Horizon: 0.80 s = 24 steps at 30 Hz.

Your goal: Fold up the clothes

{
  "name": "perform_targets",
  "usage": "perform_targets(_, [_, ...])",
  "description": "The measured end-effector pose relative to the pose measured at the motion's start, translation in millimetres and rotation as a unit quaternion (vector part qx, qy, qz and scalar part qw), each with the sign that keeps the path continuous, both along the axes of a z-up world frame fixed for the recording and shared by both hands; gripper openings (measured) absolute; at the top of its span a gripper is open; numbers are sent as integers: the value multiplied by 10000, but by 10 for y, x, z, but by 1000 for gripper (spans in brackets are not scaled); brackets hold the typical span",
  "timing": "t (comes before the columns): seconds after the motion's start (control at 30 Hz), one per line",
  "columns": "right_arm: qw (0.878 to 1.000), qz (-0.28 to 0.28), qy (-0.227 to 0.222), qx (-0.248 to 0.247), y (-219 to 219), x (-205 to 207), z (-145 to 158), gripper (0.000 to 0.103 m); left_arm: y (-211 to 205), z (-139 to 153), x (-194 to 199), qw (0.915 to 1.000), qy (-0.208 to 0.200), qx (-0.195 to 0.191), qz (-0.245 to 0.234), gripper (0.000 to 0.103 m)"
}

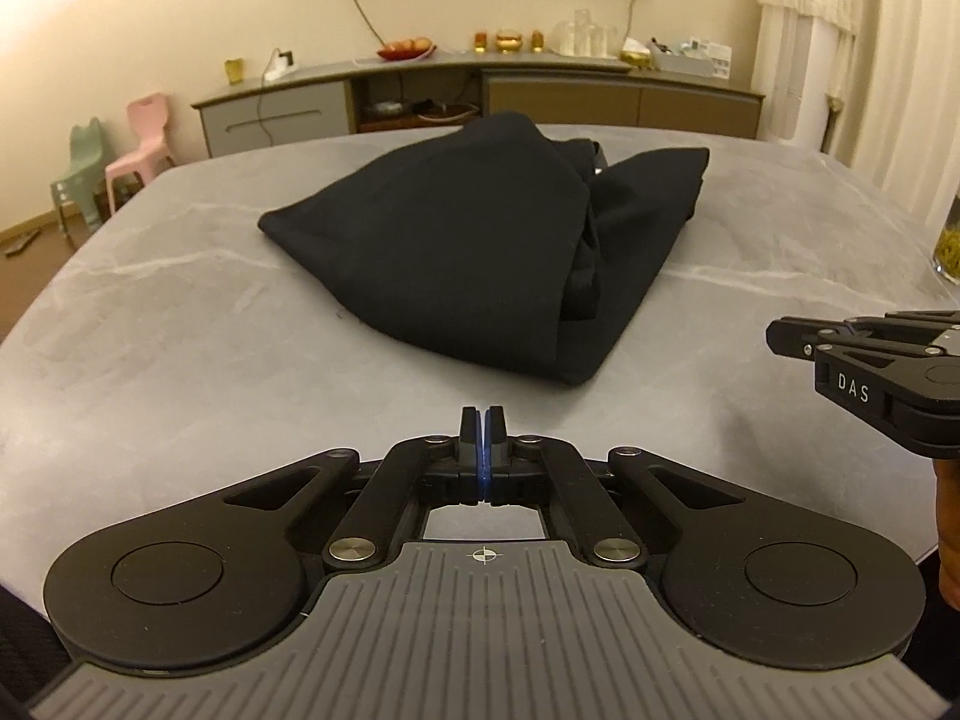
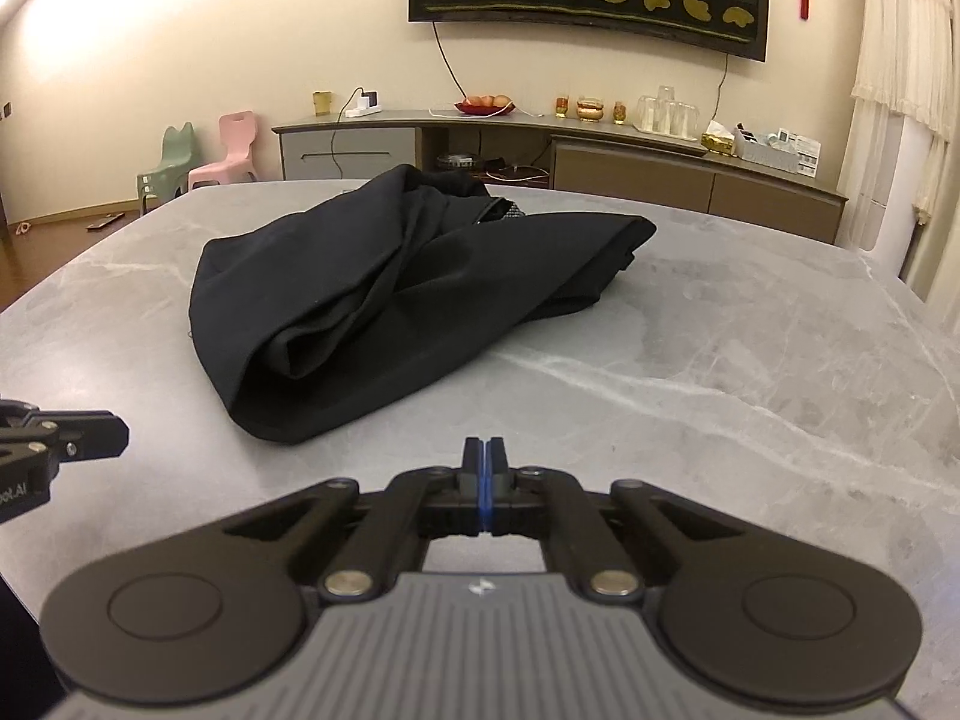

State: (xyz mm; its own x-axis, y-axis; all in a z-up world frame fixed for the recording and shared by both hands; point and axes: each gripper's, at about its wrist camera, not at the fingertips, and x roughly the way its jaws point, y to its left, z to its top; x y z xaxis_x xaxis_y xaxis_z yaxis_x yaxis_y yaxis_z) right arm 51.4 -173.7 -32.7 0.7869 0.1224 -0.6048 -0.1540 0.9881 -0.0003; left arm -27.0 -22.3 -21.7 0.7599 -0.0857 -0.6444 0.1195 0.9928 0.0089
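While both tools are hovering low over the near part of a grey marble-patterned table [image 1: 150,300], neither is touching anything. The left gripper [image 1: 482,420] is pointing straight ahead, level with the tabletop, its two fingers pressed together and clenched on nothing. The right gripper [image 2: 485,450] is sitting in the same pose, fingers likewise pinched together and empty, just to the right of the left one; each is showing at the edge of the other's view.

A black garment [image 1: 480,246] is lying crumpled in a loose heap at the middle of the table, just beyond both tools. Its nearest corner is pointing toward the left gripper, apart from the fingertips. Folds are bunching on its right half, and a rounded hem is spreading to the left.

Bare tabletop is surrounding the heap on the left, right and near sides. The far table edge is curving behind it. A glass vase [image 1: 948,240] is standing near the right edge.
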Motion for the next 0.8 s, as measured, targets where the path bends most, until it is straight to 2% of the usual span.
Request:
perform_targets(0.07, [10000,-44,-28,-18,0,-12,20,0,15,27,3,9999,57,-144,-65,0])
perform_targets(0.13, [9999,-88,-56,-36,1,-24,41,0,35,53,-2,9993,144,-322,-98,15])
perform_targets(0.17, [9999,-110,-70,-45,1,-30,51,5,43,70,-11,9991,153,-388,-101,36])
perform_targets(0.2, [9999,-131,-84,-53,1,-36,61,19,50,87,-20,9988,157,-449,-100,53])
perform_targets(0.23, [9998,-153,-98,-62,2,-42,72,30,52,106,-42,9990,93,-429,-57,58])
perform_targets(0.27, [9998,-175,-112,-71,2,-48,82,61,55,127,-62,9991,30,-412,-12,66])
perform_targets(0.3, [9997,-197,-126,-80,2,-54,92,81,69,155,-76,9991,-28,-426,51,74])
perform_targets(0.37, [9995,-241,-154,-98,2,-65,113,84,97,202,-100,9985,-116,-501,204,82])
perform_targets(0.57, [9989,-370,-234,-157,5,-101,173,85,229,336,-113,9952,-147,-832,501,86])
perform_targets(0.67, [9984,-452,-178,-278,26,-111,218,86,249,411,-76,9942,-108,-972,459,89])
perform_targets(0.73, [9982,-550,-92,-221,63,-105,311,86,258,474,-6,9951,-138,-922,315,90])
perform_targets(0.77, [9986,-510,-135,-87,75,-108,365,89,272,501,49,9961,-161,-838,242,92])
perform_targets(0.8, [9989,-437,-185,64,86,-101,416,101,287,529,106,9969,-183,-752,172,92])
